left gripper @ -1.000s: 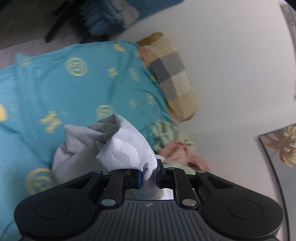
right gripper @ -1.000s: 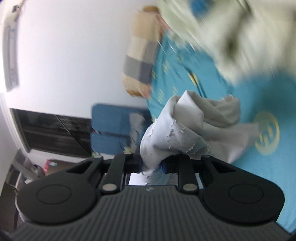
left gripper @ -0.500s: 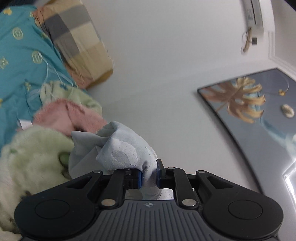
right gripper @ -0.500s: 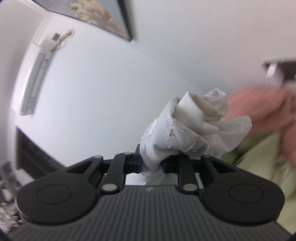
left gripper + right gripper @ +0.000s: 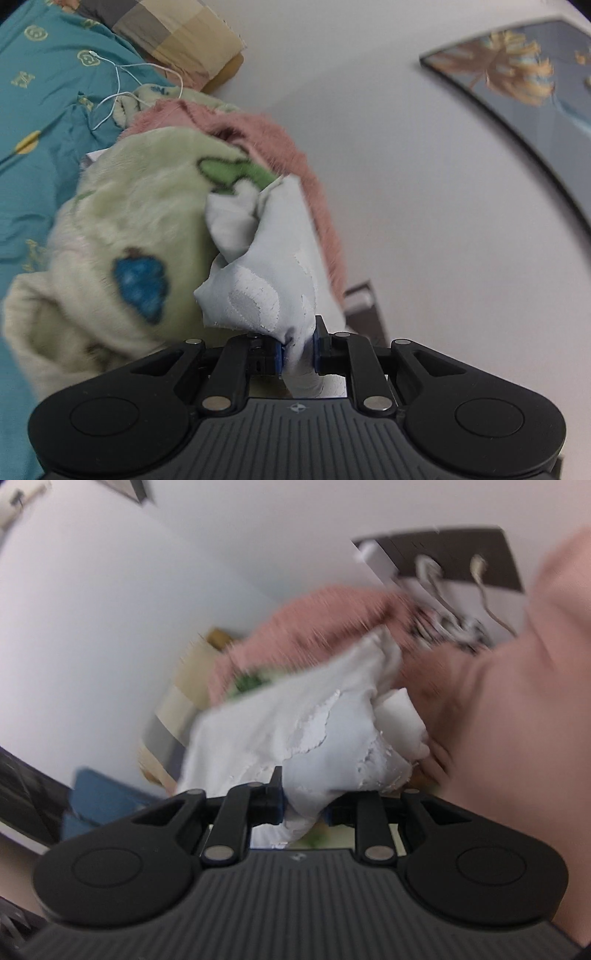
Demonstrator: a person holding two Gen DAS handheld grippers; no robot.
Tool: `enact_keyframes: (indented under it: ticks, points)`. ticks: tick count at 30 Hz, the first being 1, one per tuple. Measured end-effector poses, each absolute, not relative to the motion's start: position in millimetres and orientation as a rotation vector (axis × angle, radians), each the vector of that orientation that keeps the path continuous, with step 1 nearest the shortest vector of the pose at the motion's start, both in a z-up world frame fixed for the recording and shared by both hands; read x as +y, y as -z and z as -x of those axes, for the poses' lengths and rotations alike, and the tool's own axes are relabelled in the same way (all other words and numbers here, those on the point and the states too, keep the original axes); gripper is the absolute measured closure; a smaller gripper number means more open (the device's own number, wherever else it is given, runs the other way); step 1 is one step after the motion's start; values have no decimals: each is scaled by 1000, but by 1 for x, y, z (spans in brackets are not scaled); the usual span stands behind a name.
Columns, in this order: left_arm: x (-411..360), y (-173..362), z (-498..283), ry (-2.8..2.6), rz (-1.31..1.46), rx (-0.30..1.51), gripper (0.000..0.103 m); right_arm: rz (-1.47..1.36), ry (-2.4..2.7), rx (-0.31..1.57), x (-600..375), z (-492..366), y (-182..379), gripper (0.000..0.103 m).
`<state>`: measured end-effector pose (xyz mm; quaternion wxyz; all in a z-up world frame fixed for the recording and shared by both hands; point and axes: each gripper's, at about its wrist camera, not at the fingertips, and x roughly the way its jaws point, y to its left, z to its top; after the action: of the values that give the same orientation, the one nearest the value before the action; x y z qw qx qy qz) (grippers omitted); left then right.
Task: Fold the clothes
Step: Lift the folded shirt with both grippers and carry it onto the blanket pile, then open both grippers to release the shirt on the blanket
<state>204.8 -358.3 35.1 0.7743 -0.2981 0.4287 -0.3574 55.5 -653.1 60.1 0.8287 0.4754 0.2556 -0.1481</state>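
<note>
Above the bed (image 5: 44, 122) with its teal cover, the left gripper (image 5: 297, 349) has its fingers pinched tight on a bunch of the white cloth (image 5: 266, 273). The cloth sticks up from the fingers, right against a fluffy green blanket (image 5: 122, 236) and a pink blanket (image 5: 266, 136) — a checked pillow (image 5: 173, 33) lies farther back by the wall. The right gripper (image 5: 304, 805) also has its fingers closed on the white cloth (image 5: 295, 734), which bunches up in front of the pink blanket (image 5: 317, 627). This view is blurry.
</note>
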Motion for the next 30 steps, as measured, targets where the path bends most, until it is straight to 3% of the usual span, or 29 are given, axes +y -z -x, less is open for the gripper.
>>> enact_keyframes:
  ticks: [8,9,11,14,15,20,30]
  points:
    - [-351,-32,-175,710,380,945,75,-968,352,645,-625,-34,-44,74]
    - [-348,-37,-171,707,364,937,70,-959,356,647,-623,-30,-49,71]
    - [-344,-51,-165,713,323,916,55,-916,368,642,-615,-17,-66,50]
    - [-338,-84,-144,731,244,836,32,-827,371,591,-601,6,-97,29]
    - [-334,-97,-134,736,213,800,21,-791,375,575,-596,14,-107,28]
    - [-312,-149,-76,759,103,636,0,-648,377,510,-566,46,-147,19]
    - [-252,-190,33,725,-20,415,0,-416,346,372,-484,103,-179,19]
